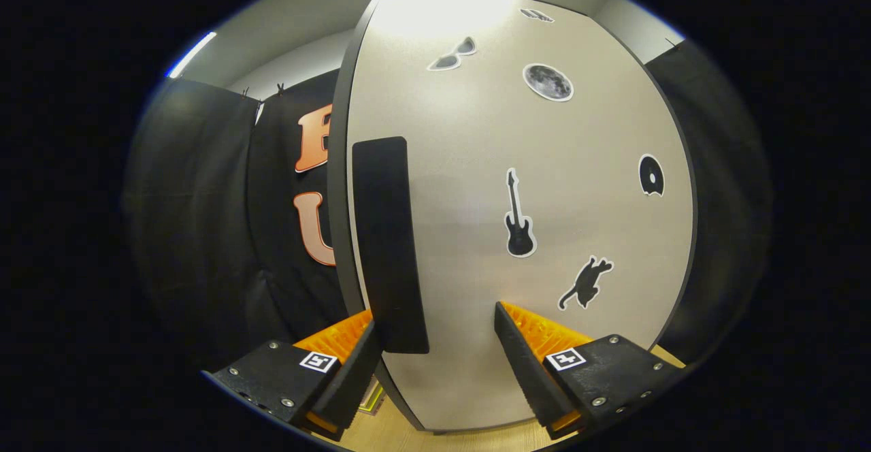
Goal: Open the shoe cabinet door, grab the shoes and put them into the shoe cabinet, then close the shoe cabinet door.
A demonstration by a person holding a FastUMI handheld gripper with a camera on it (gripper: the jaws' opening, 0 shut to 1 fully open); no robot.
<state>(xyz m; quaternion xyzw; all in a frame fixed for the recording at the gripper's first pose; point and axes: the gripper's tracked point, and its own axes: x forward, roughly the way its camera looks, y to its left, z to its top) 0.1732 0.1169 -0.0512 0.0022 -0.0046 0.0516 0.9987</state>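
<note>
So the gripper point(435, 326) has its fingers spread wide, nothing clamped between them. The door point(531, 234) of the shoe cabinet sits right up close ahead, and its pale front takes up pretty much everything beyond the fingertips. The left finger point(340, 350) is out past the door's dark left edge, the right finger point(537, 343) is in front of the door face itself, so that edge falls in the gap between them. Can't really tell if either finger is actually touching the door.

A tall dark handle point(389, 244) runs up the door just inside that edge, starting right by the left fingertip and going up from there.

Further out on the door there's a bunch of stickers: a guitar point(519, 215) just above the right finger, a cat point(586, 282) to the right of that, a record point(651, 175) higher and further right, then a moon point(548, 82) and sunglasses point(452, 54) up near the top.

A bit of light wood floor point(388, 431) shows below, between the fingers.
</note>
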